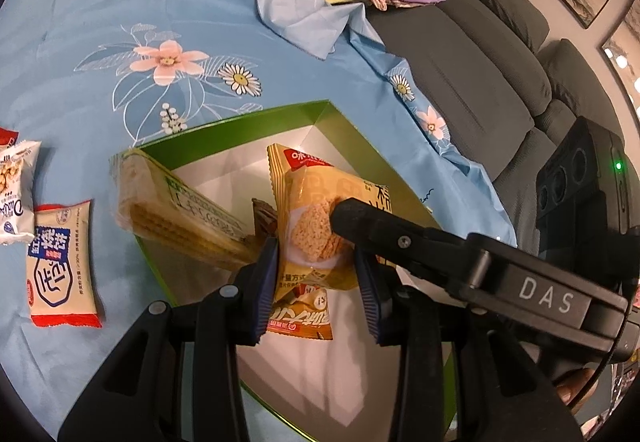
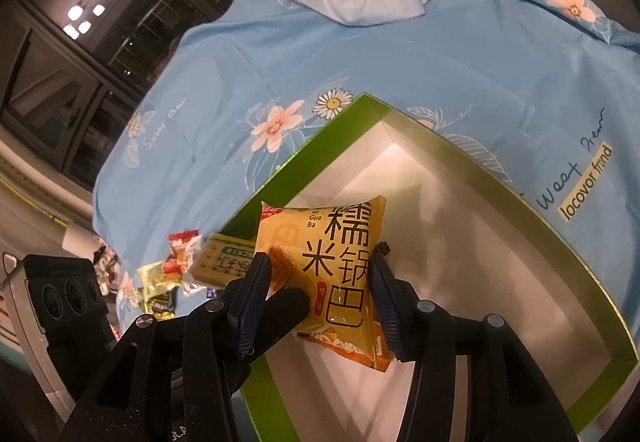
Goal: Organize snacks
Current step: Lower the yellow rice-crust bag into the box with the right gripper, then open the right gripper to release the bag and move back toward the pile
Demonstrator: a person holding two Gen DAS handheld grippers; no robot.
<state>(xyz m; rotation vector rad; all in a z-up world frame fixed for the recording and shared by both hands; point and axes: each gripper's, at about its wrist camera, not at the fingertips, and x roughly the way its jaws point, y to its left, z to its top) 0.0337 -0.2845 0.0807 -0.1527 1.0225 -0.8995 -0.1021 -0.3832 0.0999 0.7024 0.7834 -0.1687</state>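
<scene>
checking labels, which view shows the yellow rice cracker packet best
The right wrist view: the yellow rice cracker packet faces the camera, its large print unobstructed, between the right gripper's jaws. In the left wrist view the packet is partly hidden behind the right gripper's finger.

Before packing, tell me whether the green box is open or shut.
Open: the green box has no lid on, and its white inside shows.

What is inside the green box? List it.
Green box: a yellow rice-cracker packet held by the right gripper, a second yellow packet below it, a wafer pack across the rim. Anything under them is covered.
</scene>
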